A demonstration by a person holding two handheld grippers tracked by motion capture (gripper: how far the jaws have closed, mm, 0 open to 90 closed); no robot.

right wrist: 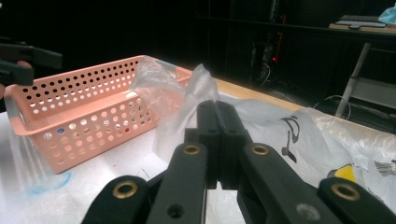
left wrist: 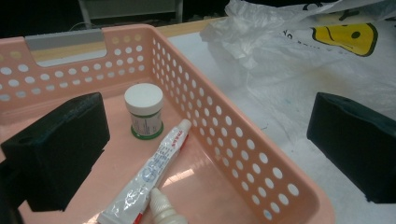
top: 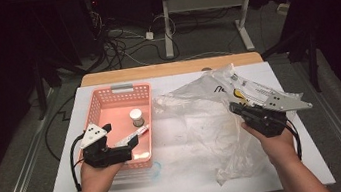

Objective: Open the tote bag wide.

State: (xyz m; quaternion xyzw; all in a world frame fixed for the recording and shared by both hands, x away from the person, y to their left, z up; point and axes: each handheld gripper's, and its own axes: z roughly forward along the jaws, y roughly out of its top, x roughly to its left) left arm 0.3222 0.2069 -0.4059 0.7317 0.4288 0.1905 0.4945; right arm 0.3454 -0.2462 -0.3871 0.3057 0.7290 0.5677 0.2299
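A pink perforated basket [top: 122, 88] stands left of the table's middle. Inside it are a white-lidded jar [top: 136, 115] [left wrist: 144, 109] and a white tube [top: 138, 131] [left wrist: 154, 172], with a small white ribbed cap [left wrist: 161, 210] beside the tube. My left gripper [top: 122, 134] [left wrist: 205, 140] is open and straddles the basket's right wall [left wrist: 233, 135], holding nothing. A crumpled clear plastic bag [top: 197, 122] [left wrist: 280, 60] with a yellow smiley print covers the table's right half. My right gripper [top: 234, 107] [right wrist: 217, 116] is shut on a raised fold of the bag [right wrist: 201, 93].
The white table top [top: 185, 179] has a wooden strip [top: 169, 69] along its far edge. A blue mark [right wrist: 51, 184] lies by the basket's near corner. Cables [top: 121, 47] and white desk legs [top: 167, 31] are on the floor beyond the table.
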